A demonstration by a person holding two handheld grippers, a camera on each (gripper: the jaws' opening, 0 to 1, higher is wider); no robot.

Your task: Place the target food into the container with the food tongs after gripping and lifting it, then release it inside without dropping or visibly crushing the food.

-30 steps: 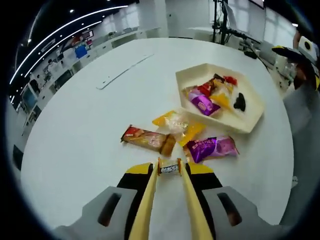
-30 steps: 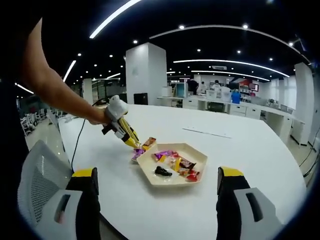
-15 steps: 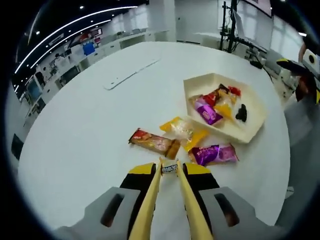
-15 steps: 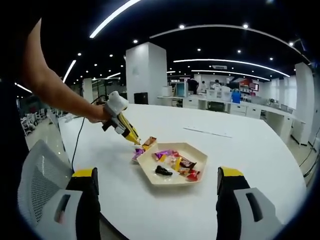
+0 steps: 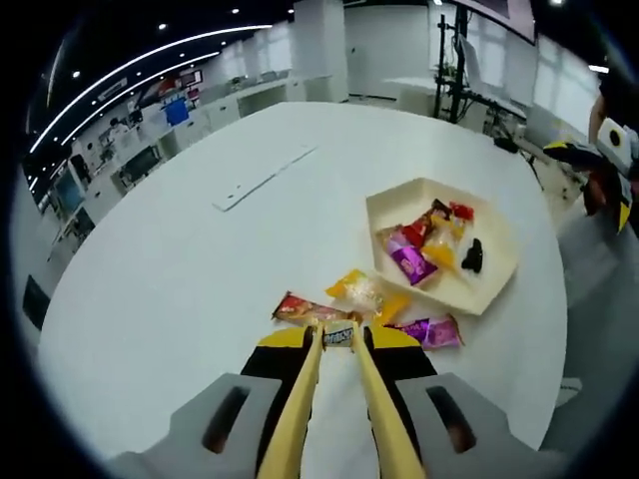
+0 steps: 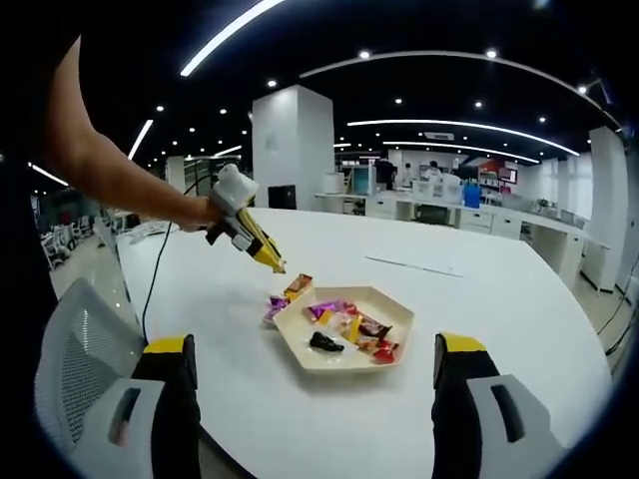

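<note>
Left gripper point(image 5: 337, 337) has its yellow tong jaws pinched on a small wrapped candy point(image 5: 338, 335), held right at the tips and raised off the white tabletop point(image 5: 180, 259); from the right gripper view the left gripper point(image 6: 277, 266) hangs in the air above the loose snacks. Ahead of it and to its right sits the cream hexagonal container point(image 5: 499, 284), already holding several wrapped sweets. Just beyond the tips lie a red-and-orange bar point(image 5: 305, 310), a yellow packet point(image 5: 363, 292) and a purple packet point(image 5: 429, 330), all outside the tray.

That candy looks light and small, with a glossy film wrapper that I'd guess is slippery; the jaws take it across its middle, which seems the sensible place, since the crimped ends would slide out. It probably needs only a gentle pinch, as harder pressure could crumple it.

Right gripper point(image 6: 315, 374) stands wide apart and holds nothing, low over the near edge, with the container point(image 6: 344, 354) out in front of it.
</note>
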